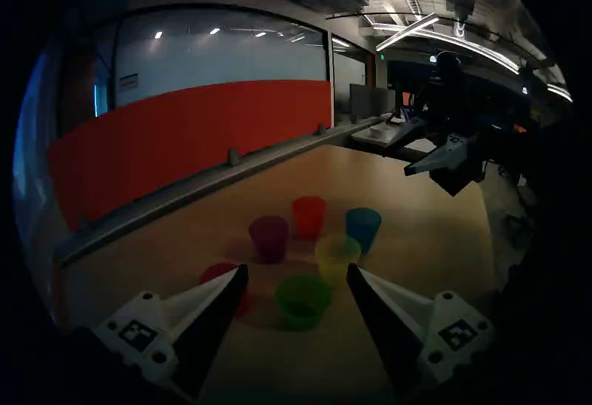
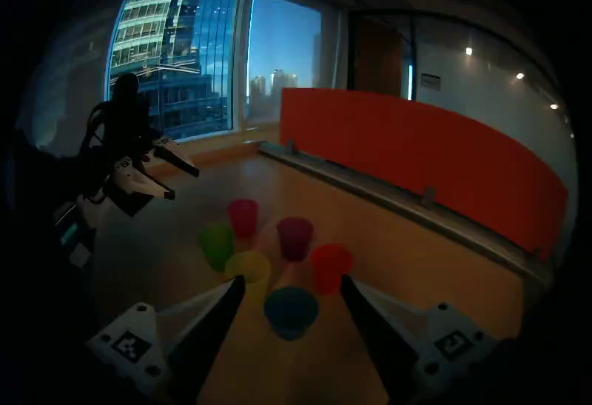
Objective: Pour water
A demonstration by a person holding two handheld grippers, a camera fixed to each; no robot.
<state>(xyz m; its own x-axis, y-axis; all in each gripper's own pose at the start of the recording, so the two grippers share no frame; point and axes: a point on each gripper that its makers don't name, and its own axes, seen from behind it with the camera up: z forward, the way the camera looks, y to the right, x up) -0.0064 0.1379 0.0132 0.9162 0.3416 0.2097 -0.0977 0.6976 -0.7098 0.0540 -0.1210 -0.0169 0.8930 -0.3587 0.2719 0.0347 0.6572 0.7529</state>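
pink cup (image 1: 214, 272): half behind left gripper finger (image 1: 200, 312) | yellow cup (image 2: 250, 263): base behind right gripper finger (image 2: 203, 316)

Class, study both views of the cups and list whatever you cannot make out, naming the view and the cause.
1. Any water in the green cup or blue cup: both views; dim light and the low angle hide the insides.
2. Pink cup: left gripper view; partly hidden behind a finger of the left tongs.
3. Person: right gripper view; backlit, just a dark silhouette.
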